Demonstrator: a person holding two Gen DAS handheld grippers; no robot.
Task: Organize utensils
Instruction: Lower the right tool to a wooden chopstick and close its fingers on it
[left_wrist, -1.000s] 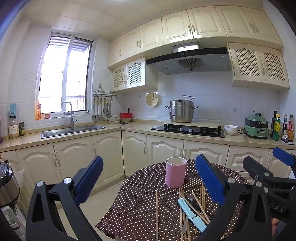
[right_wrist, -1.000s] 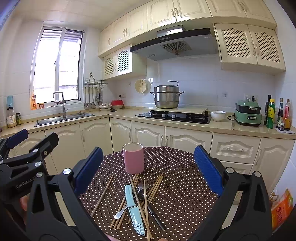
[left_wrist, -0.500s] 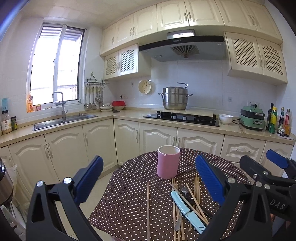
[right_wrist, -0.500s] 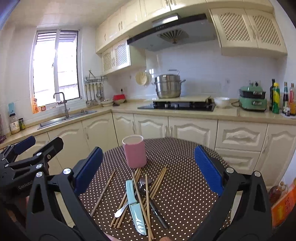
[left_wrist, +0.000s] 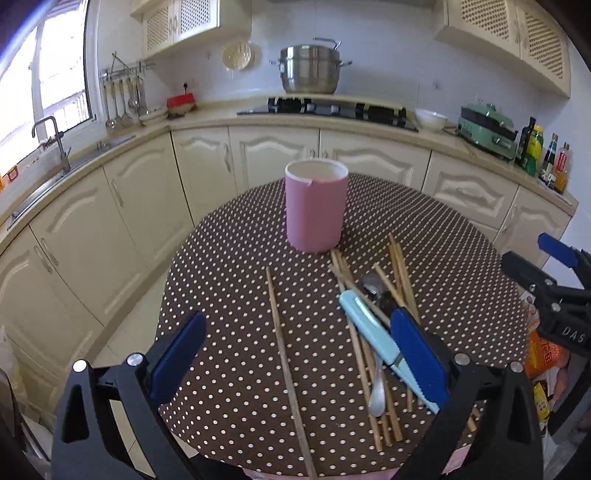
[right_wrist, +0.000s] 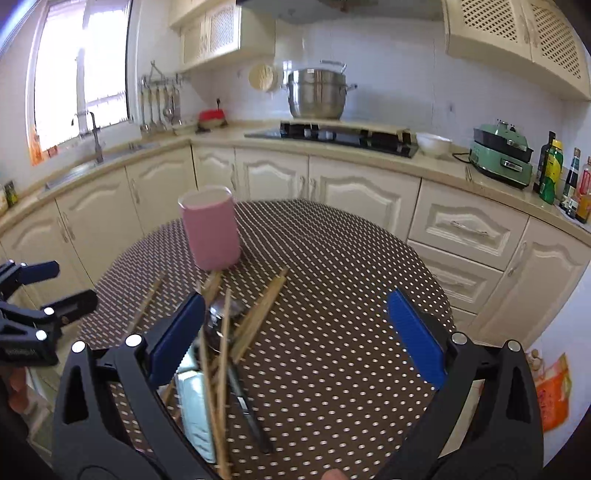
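Chopsticks (left_wrist: 400, 273) sharp in left view, apparently motion-blurred in right.

Left gripper (left_wrist: 295, 354): jaws spread wide, blue pads (left_wrist: 177, 349) well apart, nothing held between them. Right gripper (right_wrist: 295, 338): jaws likewise spread wide, blue pads (right_wrist: 415, 338) well apart, nothing gripped. Each visible at the far edge of the other's view, side by side, both pointing forward and tilted downward.

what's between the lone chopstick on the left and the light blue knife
In the left wrist view, only bare polka-dot tablecloth separates the lone chopstick from the light blue knife; one chopstick of the pile lies along the knife's near side.
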